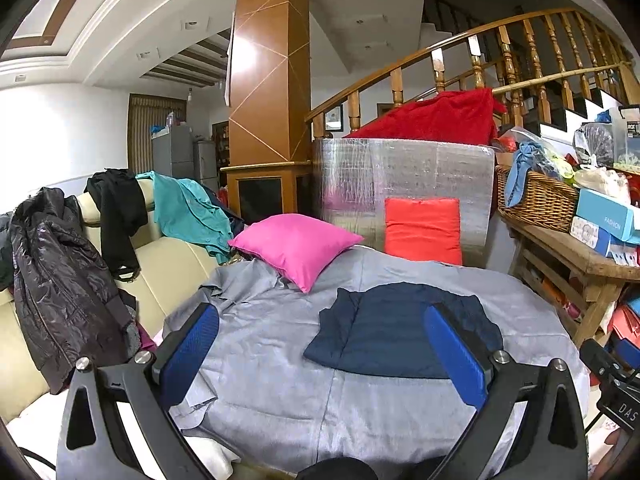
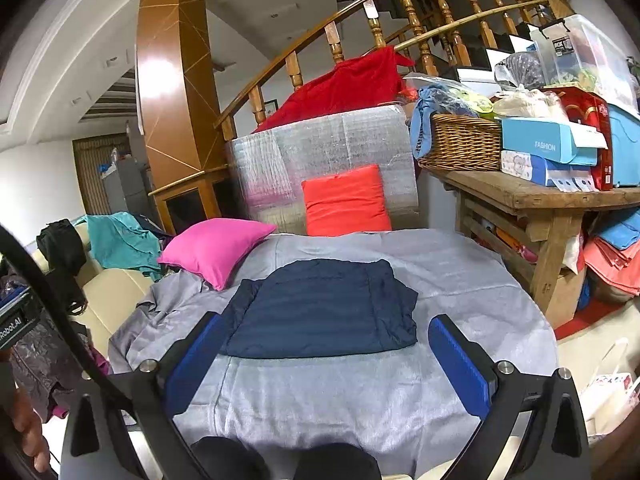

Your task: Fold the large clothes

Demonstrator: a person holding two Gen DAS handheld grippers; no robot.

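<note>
One garment folded, more clothes waiting on the sofa

A navy garment point(image 2: 320, 308) lies folded in a neat rectangle in the middle of the grey-covered surface point(image 2: 360, 400), so that piece looks done. The left hand-held gripper point(image 1: 320, 356) and right hand-held gripper point(image 2: 328, 364) both hover above the near edge, jaws wide apart and empty. A black jacket point(image 1: 60, 280), black top point(image 1: 118, 216) and teal shirt point(image 1: 188, 212) draped on the sofa point(image 1: 168, 264) seem still unfolded.

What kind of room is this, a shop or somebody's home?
Most likely a lived-in home, probably a living room. A wooden staircase railing curves behind, jackets hang over a cream sofa, and a folded navy garment lies on a grey-covered table beside cushions.
</note>
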